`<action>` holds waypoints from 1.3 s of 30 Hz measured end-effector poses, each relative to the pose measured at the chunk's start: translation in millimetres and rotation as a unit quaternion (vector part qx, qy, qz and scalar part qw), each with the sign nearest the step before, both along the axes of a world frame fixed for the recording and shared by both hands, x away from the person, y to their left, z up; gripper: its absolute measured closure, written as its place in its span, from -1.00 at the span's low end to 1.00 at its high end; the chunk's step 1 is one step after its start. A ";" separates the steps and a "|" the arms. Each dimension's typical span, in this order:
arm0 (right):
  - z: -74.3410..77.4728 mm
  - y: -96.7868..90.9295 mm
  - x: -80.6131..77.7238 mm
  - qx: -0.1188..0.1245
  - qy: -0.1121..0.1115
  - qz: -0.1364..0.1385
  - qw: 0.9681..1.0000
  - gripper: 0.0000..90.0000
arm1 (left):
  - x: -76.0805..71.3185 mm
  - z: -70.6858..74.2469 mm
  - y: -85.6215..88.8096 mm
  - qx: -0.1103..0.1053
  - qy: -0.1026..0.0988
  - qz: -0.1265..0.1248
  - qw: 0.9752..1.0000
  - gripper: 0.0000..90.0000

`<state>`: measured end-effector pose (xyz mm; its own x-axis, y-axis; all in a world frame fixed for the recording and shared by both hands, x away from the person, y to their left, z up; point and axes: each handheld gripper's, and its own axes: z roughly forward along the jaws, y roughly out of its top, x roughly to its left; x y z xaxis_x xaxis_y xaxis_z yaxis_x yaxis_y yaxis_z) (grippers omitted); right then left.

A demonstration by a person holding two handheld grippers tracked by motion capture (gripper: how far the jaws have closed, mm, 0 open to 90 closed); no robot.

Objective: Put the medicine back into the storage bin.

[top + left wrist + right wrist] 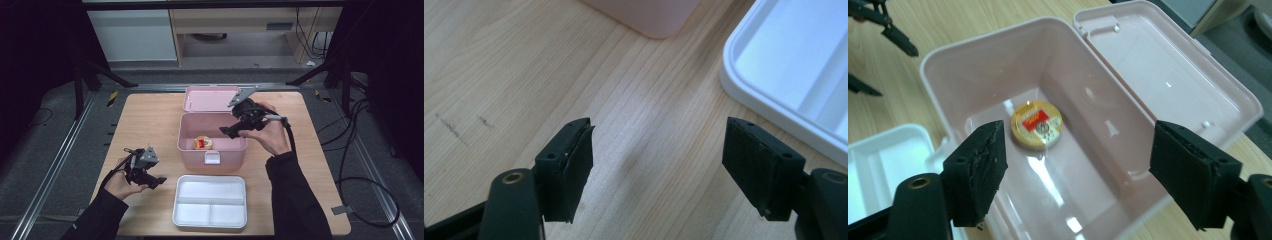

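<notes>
Bare wood runs wide along the near-left of the surface [145, 120], where the left tongs [159, 180] sit low in the person's left hand [120, 184], jaws spread apart with nothing between them; in the left gripper view only wood grain lies between the pads. Room to the right of the pink box [212, 150] is also open, out to the surface's right edge. Right tongs [223, 130] hang above the right side of the box, gripped by the right hand [272, 135], jaws wide and not touching anything (the right gripper view looks down into the box between them). Pink box stands near the middle of the surface, its lid [211, 98] hinged back flat behind it, latch [212, 157] on the near wall. Inside lies one round yellow disc with a red label [1037, 124], flat on the box floor, apart from the walls, toward the left half as the high view shows it. White tray [210, 201] with divided compartments sits just in front of the box at the near edge; its corner [744, 80] shows beside the left tongs. Cables trail off the surface to the right, on the floor.
</notes>
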<state>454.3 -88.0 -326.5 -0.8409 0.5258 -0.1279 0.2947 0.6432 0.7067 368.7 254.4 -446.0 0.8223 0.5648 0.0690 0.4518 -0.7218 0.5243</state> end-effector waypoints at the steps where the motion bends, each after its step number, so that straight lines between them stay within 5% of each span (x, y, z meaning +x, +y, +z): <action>1: 0.5 -5.9 -5.0 0.000 -0.004 -0.001 1.000 -0.46 | -1.0 1.5 -1.3 -0.001 -0.002 -0.003 1.000 -0.37; 10: -12.5 -50.7 -54.5 -0.004 -0.025 0.007 1.000 -0.34 | -10.5 11.7 -16.8 -0.001 -0.013 -0.042 0.999 -0.32; 17: -46.5 -65.4 -83.7 -0.003 0.005 0.013 1.000 -0.32 | -16.8 11.6 -29.7 0.001 -0.009 -0.070 0.997 -0.29; 27: -83.5 -56.0 -102.8 -0.020 0.034 0.042 0.998 -0.25 | -24.8 7.4 -45.8 0.010 0.001 -0.111 0.994 -0.20; 39: -123.4 -31.3 -114.4 -0.060 0.080 0.090 0.991 -0.15 | -30.1 -5.6 -61.2 0.030 0.029 -0.155 0.987 -0.04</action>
